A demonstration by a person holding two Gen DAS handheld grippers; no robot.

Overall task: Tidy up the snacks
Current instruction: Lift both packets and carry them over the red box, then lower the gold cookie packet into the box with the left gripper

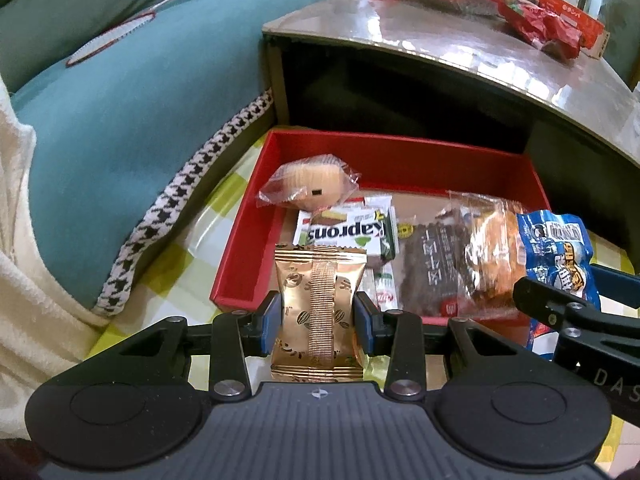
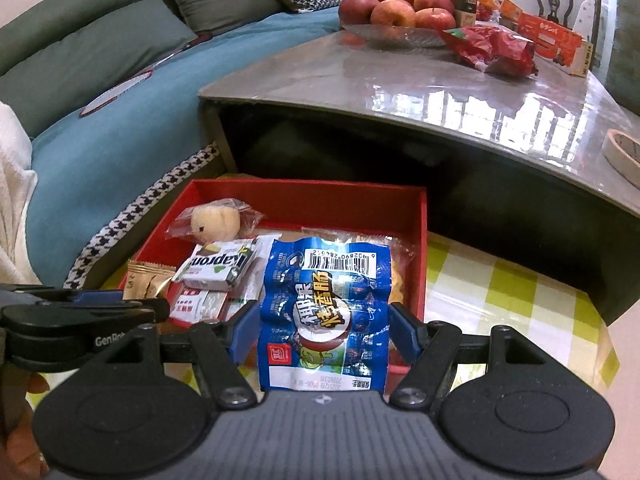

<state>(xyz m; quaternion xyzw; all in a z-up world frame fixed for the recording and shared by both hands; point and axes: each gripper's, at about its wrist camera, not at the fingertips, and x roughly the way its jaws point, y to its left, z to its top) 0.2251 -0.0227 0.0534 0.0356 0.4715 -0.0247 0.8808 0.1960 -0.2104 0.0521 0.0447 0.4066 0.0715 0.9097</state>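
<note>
A red box sits on a yellow-checked cloth and holds several snacks: a wrapped cake, a green and white Kaprons box, a dark wrapped bar and a wrapped bread. My left gripper is shut on a gold packet, held upright at the box's near edge; the packet also shows in the right wrist view. My right gripper is shut on a blue sausage packet over the box's near right part.
A low grey table overhangs the box from behind, with a bowl of apples, red bags and orange cartons on it, and a tape roll. A teal sofa with a houndstooth edge lies to the left.
</note>
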